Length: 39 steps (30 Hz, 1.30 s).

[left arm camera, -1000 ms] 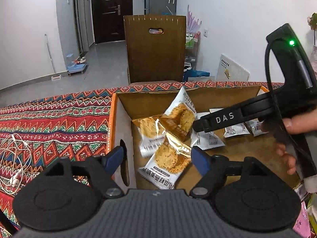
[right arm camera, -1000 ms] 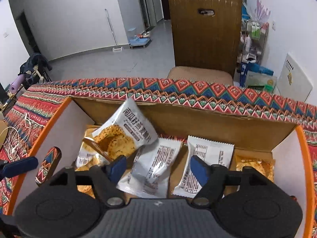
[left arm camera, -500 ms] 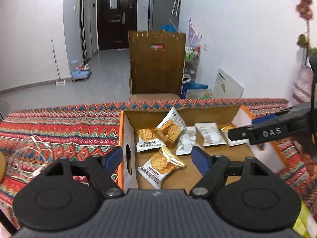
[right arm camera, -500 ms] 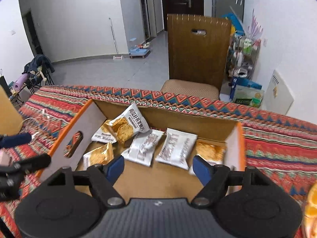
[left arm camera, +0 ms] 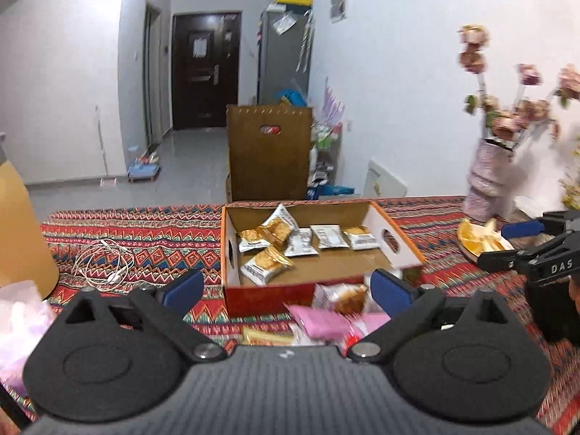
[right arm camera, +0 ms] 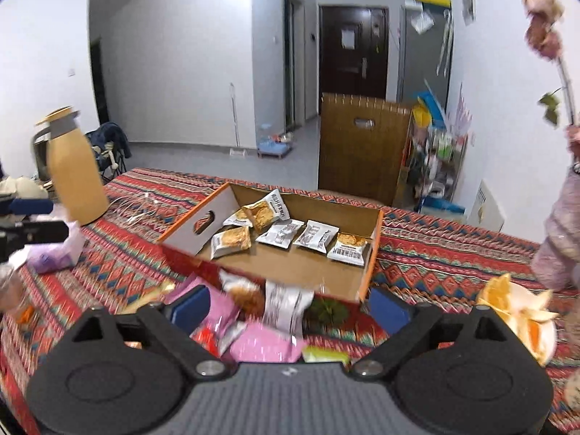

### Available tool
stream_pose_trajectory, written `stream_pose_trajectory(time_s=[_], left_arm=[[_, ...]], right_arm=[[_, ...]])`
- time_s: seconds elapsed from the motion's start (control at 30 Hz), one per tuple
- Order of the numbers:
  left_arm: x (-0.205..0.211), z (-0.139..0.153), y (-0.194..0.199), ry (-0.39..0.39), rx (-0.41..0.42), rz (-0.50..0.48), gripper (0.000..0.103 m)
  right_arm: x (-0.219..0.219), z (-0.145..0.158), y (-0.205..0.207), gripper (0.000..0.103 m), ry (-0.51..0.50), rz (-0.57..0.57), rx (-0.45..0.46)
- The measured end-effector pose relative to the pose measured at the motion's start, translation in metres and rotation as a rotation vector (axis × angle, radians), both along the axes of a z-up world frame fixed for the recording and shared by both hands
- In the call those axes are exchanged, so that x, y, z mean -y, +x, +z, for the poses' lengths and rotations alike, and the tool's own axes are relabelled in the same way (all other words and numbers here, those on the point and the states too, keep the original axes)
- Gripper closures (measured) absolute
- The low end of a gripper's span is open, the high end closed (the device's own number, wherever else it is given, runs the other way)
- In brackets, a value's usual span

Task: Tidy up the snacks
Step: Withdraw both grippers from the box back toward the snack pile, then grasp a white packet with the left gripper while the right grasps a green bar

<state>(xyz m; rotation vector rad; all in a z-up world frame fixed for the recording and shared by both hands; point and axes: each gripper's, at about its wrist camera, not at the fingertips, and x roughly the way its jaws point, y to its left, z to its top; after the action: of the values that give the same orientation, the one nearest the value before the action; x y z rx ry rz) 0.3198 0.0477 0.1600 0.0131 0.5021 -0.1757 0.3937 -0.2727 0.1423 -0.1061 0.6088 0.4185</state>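
Observation:
An open cardboard box (left arm camera: pixel 326 275) with an orange rim sits on the patterned tablecloth. It holds several biscuit packets (left arm camera: pixel 266 264), gold and white. More loose snacks lie in front of the box, among them a pink packet (left arm camera: pixel 319 320) and a white packet (right arm camera: pixel 286 308). My left gripper (left arm camera: pixel 286 290) hovers above this pile, short of the box, its jaws opening with nothing gripped. My right gripper (right arm camera: pixel 290 308) hangs over the same pile, jaws opening and holding nothing. Each gripper shows at the edge of the other's view: right gripper (left arm camera: pixel 507 244), left gripper (right arm camera: pixel 40 219).
A yellow thermos jug (right arm camera: pixel 74 177) and a pale purple bag (right arm camera: pixel 54 253) stand to the left. A white earphone cable (left arm camera: pixel 103 261) lies left of the box. On the right are a plate of orange slices (right arm camera: pixel 522 319) and a vase of flowers (left arm camera: pixel 489 177). A wooden chair (left arm camera: pixel 268 152) stands behind the table.
Both grippers have drawn back and up from inside the box, and their jaws have spread wider. The loose snack pile in front of the box has come into view.

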Motion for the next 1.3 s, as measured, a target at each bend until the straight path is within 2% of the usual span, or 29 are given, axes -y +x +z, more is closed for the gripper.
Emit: stream_pose_trajectory(time_s=[0.13,0.2,0.27,0.43,0.53,0.7,0.8,0.93,1.3], left_arm=[[0.004,-0.013,-0.066,0.01,0.086,0.011,0.001],[0.006,-0.023,-0.098,0.0,0.123,0.014,0.0],[0.008,-0.036,-0.129,-0.007,0.154,0.035,0.0],[0.019,-0.078,-0.18,0.097,0.164,0.101,0.0],[0.017,-0.096,-0.201,0.075,0.115,0.092,0.0],[0.009,-0.112,-0.219,0.084,0.063,0.123,0.0],[0.004,-0.116,-0.223,0.073,0.04,0.129,0.0],[0.006,-0.121,-0.217,0.083,0.019,0.131,0.0],[0.001,-0.133,-0.177,0.08,-0.034,0.15,0.0]], right_arm=[[0.02,-0.006,-0.069,0.007,0.027,-0.004,0.095],[0.032,-0.014,-0.104,0.002,0.05,-0.018,0.128],[0.041,-0.023,-0.137,0.001,0.059,-0.028,0.157],[0.05,-0.055,-0.216,0.0,-0.022,-0.033,0.279],[0.053,-0.077,-0.247,0.0,-0.046,-0.071,0.258],[0.058,-0.117,-0.285,0.0,0.029,-0.124,0.173],[0.057,-0.135,-0.297,0.0,0.041,-0.151,0.15],[0.055,-0.147,-0.292,0.0,0.04,-0.152,0.107],[0.041,-0.149,-0.242,0.001,0.037,-0.131,0.077]])
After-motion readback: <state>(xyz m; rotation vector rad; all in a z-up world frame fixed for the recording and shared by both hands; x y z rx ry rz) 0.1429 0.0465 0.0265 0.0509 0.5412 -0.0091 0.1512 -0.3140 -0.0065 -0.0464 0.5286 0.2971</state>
